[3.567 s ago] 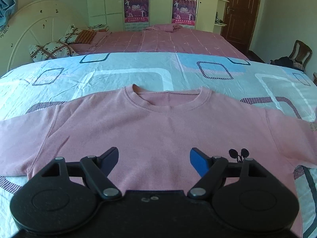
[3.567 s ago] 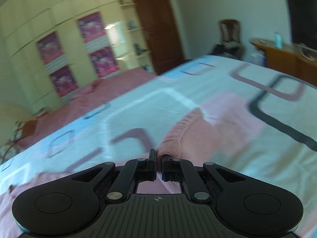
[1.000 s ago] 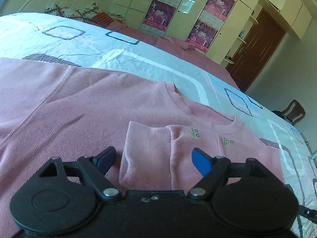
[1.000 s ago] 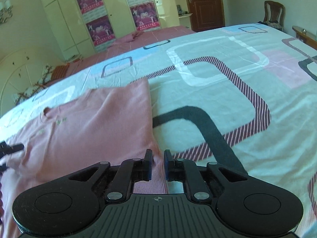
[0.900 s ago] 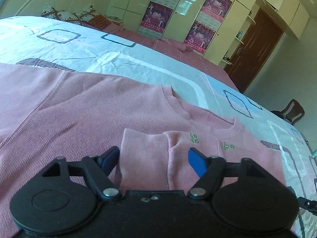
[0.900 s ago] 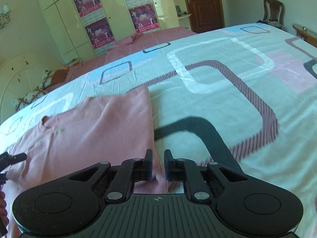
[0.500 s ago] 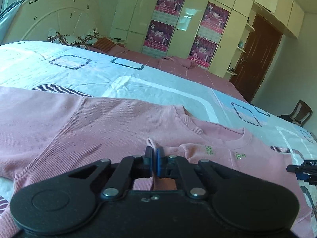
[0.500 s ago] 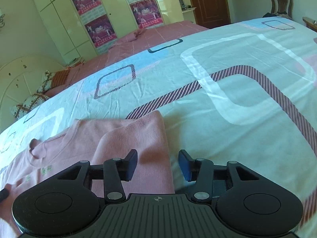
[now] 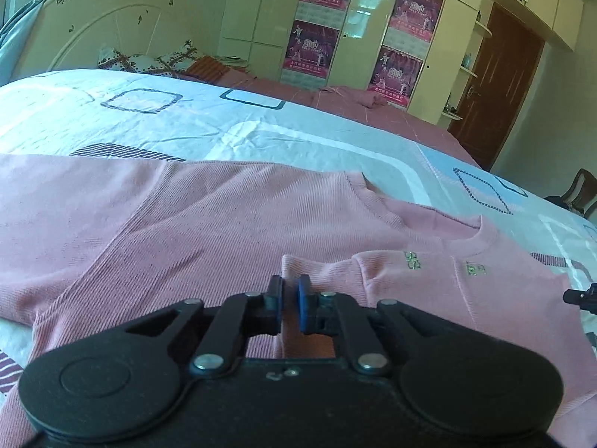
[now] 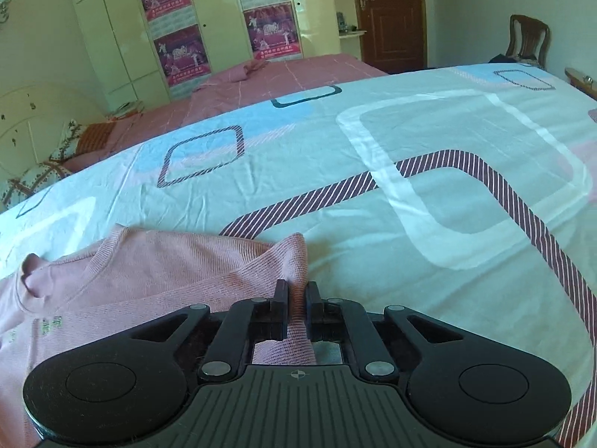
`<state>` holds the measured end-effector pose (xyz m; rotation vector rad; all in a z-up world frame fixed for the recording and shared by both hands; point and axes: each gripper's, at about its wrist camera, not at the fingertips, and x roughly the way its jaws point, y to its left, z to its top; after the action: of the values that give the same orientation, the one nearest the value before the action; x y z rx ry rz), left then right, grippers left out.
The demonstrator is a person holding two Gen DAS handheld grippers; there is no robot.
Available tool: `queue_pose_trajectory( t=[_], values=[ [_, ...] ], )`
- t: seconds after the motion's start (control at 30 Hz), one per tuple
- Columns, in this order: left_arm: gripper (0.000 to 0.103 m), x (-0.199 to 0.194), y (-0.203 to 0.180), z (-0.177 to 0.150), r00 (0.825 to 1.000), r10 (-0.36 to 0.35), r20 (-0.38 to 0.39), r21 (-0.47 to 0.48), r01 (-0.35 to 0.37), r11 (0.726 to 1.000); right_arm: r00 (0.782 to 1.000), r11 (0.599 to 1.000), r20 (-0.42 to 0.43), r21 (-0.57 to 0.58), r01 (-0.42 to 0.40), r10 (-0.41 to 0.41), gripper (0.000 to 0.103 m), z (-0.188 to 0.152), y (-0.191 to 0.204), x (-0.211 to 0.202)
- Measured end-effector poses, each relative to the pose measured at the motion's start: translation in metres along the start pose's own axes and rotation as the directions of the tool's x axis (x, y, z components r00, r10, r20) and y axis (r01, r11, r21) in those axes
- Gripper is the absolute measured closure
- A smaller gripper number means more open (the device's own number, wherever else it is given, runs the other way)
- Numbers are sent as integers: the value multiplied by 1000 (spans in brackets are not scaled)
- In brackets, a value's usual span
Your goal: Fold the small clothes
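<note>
Sweater (image 9: 209, 224), pink knit, lies flat on the bed (image 9: 261, 134) over a patterned white-and-blue sheet, neckline toward the far wardrobe (image 9: 358, 26). One sleeve is already folded in across the chest; its cuff (image 9: 298, 267) sits right at the left claw (image 9: 288, 300). Left claw jaws are opening, with cuff fabric between the blue pads (image 9: 303, 304); contact looks like it holds, though the gap is narrow and hard to read. Right claw (image 10: 296, 308) is clamped shut on the folded side edge (image 10: 294, 261) of the sweater, fabric bunched up into a small peak just ahead of the jaws. In the left view, the right claw's tip (image 9: 582, 295) shows at the far right edge of the garment. Second bed with a pink cover (image 10: 291, 74) sits beyond.
</note>
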<state>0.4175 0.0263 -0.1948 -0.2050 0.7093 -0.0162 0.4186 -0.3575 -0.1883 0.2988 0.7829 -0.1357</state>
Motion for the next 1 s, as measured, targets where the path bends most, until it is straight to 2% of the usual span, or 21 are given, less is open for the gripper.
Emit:
queue_pose_trajectory(
  t=[0.03, 0.13, 0.23, 0.3, 0.37, 0.47, 0.53, 0.63, 0.7, 0.77, 0.87, 1.0],
  values=[
    [78, -4, -2, 1, 1000, 6, 7, 12, -7, 1000, 1000, 1000, 5, -2, 0, 0, 90, 0, 1, -5],
    [62, -12, -5, 3, 1000, -2, 4, 34, 1, 999, 999, 999, 49, -47, -7, 10, 76, -2, 13, -21],
    [43, -21, -8, 1, 1000, 9, 8, 33, -9, 999, 998, 996, 55, -87, -35, 40, 74, -8, 27, -32],
    [41, -27, -9, -1, 1000, 13, 2, 35, -13, 999, 999, 990, -2, -135, -34, 34, 74, -17, 35, -26],
    [41, -30, -9, -2, 999, 25, -27, 48, -24, 999, 999, 983, -50, -186, 5, -14, 75, -28, 39, -17],
    [40, -42, -2, -3, 999, 24, -41, 25, -23, 999, 999, 979, -28, -200, 31, -38, 74, -31, 42, -30],
    [37, -52, 4, -3, 999, 33, -41, 6, -32, 999, 1000, 981, -10, -196, -18, 16, 74, -35, 46, -44],
    [35, -65, 13, -4, 998, 52, -39, -14, -53, 999, 997, 965, -41, -253, -73, 64, 74, -50, 61, -52],
    [34, -75, 21, -5, 997, 70, -37, -29, -71, 997, 994, 960, -93, -268, -84, 61, 74, -60, 68, -46],
    [32, -86, 30, -6, 995, 88, -36, -45, -90, 995, 996, 958, -72, -278, -75, 57, 74, -65, 75, -51],
    [30, -97, 47, -7, 992, 118, -35, -66, -121, 991, 984, 954, -68, -242, -174, 162, 74, -65, 89, -64],
    [27, -109, 72, -6, 991, 133, -35, -98, -135, 986, 971, 935, -79, -262, -239, 226, 74, -74, 129, -74]
  ],
)
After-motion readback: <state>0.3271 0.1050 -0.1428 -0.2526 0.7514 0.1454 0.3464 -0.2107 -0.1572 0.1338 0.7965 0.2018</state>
